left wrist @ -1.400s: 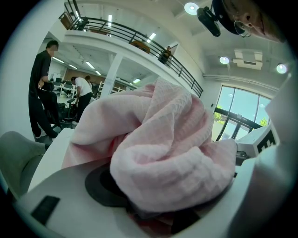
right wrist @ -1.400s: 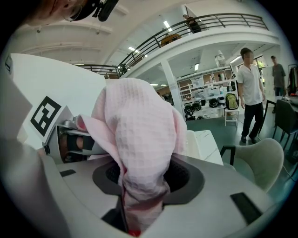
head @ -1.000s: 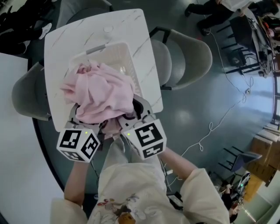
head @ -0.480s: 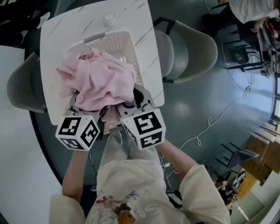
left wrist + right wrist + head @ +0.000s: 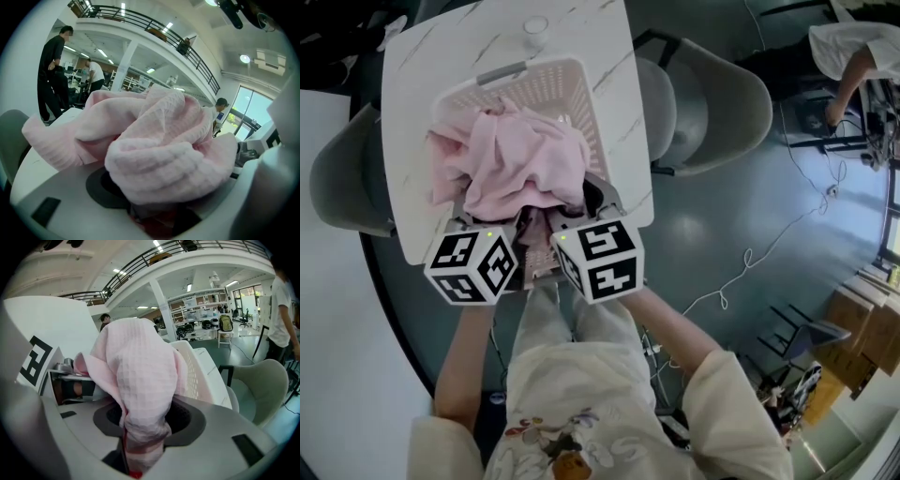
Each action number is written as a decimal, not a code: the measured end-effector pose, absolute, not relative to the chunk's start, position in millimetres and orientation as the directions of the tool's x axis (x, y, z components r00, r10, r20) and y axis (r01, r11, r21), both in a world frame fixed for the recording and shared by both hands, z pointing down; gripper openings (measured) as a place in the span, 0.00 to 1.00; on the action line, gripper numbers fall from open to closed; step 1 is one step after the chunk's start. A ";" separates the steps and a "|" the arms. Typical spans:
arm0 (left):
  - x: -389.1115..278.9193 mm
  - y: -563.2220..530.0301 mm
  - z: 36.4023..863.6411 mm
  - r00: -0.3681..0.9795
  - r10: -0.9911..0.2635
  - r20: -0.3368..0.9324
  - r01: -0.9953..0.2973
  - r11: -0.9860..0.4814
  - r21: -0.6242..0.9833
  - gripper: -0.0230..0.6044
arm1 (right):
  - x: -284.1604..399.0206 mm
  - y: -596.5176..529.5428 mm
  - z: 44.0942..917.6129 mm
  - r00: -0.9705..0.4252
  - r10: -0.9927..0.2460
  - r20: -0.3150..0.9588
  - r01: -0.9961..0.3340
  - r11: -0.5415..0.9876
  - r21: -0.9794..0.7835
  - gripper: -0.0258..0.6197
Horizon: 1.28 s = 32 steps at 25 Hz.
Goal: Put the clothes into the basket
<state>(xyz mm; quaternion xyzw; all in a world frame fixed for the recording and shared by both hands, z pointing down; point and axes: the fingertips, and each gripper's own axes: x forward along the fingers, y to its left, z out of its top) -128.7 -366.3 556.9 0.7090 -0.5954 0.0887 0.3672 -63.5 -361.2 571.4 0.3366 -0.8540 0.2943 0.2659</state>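
Note:
A bundled pink garment [image 5: 514, 159] hangs over the white slatted basket [image 5: 567, 77] on the marble table, its far part sunk inside the rim. My left gripper [image 5: 492, 217] is shut on the near left edge of the pink garment [image 5: 164, 145], which fills the left gripper view. Beside it, my right gripper [image 5: 567, 211] is shut on a fold of the pink garment [image 5: 138, 380], which bulges out between its jaws. The basket's wall [image 5: 199, 369] shows just behind that fold. Both marker cubes sit at the table's near edge.
The white marble table [image 5: 412, 75] carries a small white cup [image 5: 534, 26] beyond the basket. Grey chairs [image 5: 712, 103] stand on the right and on the left [image 5: 342, 178]. A cable [image 5: 750, 262] trails on the dark floor. People stand in the background.
Both grippers have sunk with the pink garment toward the basket. The cloth now lies lower and more bunched inside the rim, and more of the basket's far wall shows.

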 end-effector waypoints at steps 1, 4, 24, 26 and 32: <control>-129.5 -367.5 560.7 0.268 -0.775 0.573 -0.911 -0.009 0.413 0.48 | -63.8 -362.4 575.5 -0.626 -0.413 0.662 -0.737 0.591 -0.328 0.33; -132.0 -371.9 572.7 0.244 -0.759 0.603 -0.913 0.028 0.406 0.48 | -65.2 -366.2 588.1 -0.608 -0.389 0.692 -0.752 0.562 -0.345 0.33; -143.2 -383.6 633.3 0.114 -0.678 0.726 -0.913 0.216 0.345 0.45 | -72.2 -376.8 651.1 -0.531 -0.278 0.801 -0.811 0.441 -0.384 0.33; -142.2 -385.5 641.7 0.102 -0.665 0.740 -0.912 0.235 0.336 0.45 | -69.2 -380.0 657.1 -0.516 -0.277 0.810 -0.823 0.424 -0.379 0.33; -140.3 -389.7 659.2 0.109 -0.638 0.762 -0.906 0.252 0.341 0.45 | -66.3 -383.0 672.5 -0.501 -0.258 0.826 -0.836 0.391 -0.385 0.33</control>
